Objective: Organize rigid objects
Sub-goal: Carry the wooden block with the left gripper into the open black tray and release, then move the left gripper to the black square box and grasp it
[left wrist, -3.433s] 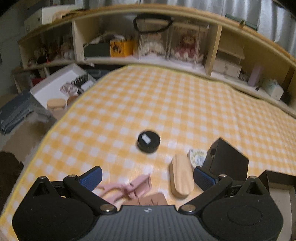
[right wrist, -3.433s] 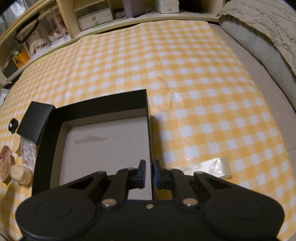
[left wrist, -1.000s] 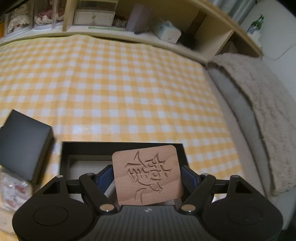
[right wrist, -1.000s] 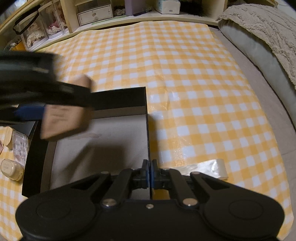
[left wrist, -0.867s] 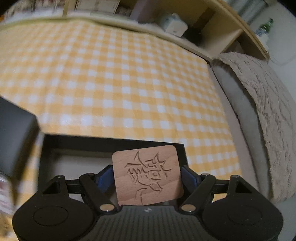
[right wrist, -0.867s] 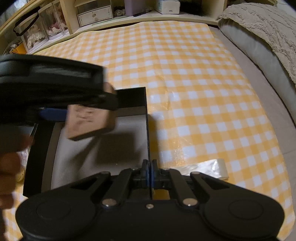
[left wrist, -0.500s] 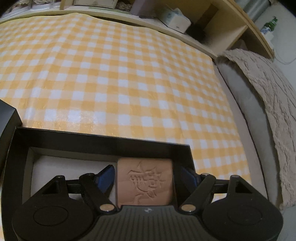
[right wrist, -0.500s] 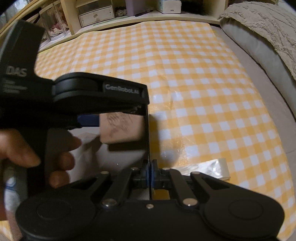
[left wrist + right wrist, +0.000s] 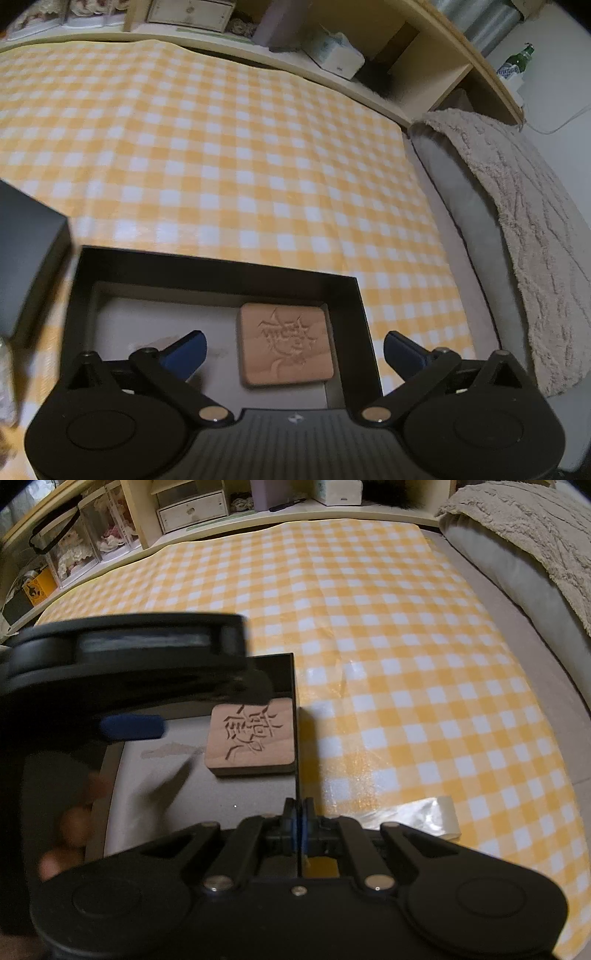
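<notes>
One carved wooden block (image 9: 286,343), glyphs unreadable, in black box (image 9: 218,266).

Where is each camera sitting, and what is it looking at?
Left wrist view: sits on the left claw, above the black box, looking down at the wooden carved tile lying inside; its open blue fingers show.
Right wrist view: sits on the right claw, low at the box's near right wall, which it pinches; it faces across the checked cloth to the shelves. The left claw and the person's fingers show.
Both views share the tile, box and cloth.
</notes>
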The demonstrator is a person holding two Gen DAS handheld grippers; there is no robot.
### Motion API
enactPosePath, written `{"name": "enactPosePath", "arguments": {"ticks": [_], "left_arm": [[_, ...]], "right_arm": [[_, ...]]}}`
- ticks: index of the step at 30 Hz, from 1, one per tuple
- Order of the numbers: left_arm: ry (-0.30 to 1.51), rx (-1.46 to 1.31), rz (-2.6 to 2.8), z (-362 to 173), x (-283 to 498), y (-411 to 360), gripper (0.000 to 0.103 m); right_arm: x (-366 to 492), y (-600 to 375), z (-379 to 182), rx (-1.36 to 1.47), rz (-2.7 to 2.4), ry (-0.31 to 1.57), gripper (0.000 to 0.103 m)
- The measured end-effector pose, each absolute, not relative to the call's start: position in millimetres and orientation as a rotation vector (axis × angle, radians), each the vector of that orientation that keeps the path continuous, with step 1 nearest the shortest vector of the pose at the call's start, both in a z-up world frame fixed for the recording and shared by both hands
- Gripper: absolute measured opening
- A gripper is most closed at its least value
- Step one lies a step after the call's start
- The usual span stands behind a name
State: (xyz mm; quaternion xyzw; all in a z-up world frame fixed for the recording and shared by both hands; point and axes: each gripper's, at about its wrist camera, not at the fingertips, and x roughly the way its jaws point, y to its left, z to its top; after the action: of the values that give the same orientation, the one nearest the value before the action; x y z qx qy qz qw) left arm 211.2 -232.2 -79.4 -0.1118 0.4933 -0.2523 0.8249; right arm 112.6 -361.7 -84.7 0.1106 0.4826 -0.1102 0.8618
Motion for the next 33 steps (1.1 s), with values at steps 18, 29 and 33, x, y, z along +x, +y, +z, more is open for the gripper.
{"name": "enactPosePath", "arguments": {"ticks": [18,29,33], "left_arm": [[0.979,-0.094,-0.604,-34.3,154.9,-146.6,0.103],[0.918,-0.028,-0.528,-39.0,155.4,-90.8,0.103],[0.848,0.016,-0.480,-40.2,161.6,-74.5,0.103]], "right_arm": [[112.1,-360.1,-85.1,0.221,-0.234,1.019,0.003],[112.4,-358.7,-86.1,0.212,-0.236,1.020,0.003],[112.7,-358.6,-85.9,0.212,-0.236,1.021,0.003]]}}
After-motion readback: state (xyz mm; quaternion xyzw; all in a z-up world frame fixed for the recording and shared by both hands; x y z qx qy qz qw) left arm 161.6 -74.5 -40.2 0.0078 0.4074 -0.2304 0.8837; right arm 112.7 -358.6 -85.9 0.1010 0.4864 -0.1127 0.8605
